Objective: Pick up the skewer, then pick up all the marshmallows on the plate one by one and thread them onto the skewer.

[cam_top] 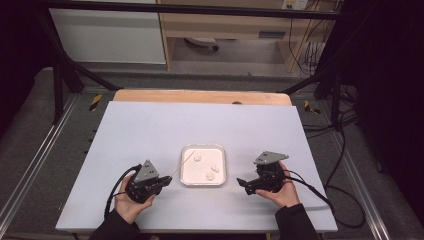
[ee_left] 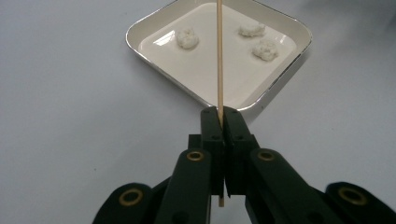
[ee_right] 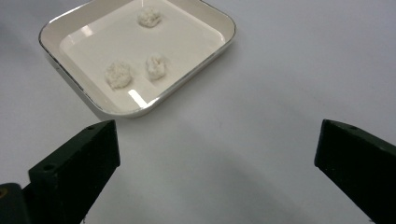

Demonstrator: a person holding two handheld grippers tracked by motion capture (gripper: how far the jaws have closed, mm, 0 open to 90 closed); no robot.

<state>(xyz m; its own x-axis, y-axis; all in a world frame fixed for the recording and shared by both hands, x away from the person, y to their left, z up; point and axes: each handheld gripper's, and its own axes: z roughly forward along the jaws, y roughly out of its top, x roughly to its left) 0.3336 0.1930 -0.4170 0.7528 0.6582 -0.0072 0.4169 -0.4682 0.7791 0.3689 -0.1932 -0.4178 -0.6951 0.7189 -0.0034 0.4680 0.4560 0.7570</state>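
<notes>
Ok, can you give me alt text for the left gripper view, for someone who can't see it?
The left gripper, jaws shut on a thin wooden skewer, points it over a white tray on a pale table. Three small white lumps lie apart in the tray, and the skewer touches none of them.

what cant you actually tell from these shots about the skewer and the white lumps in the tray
- Skewer tip: cut off by the top edge in the left gripper view; too thin to place in the high view.
- White lumps: too small and blurred to identify.
- Skewer's clamped stretch: hidden between the left gripper's shut jaws.
- Tray far corner: cut off by the right gripper view's top edge.
</notes>
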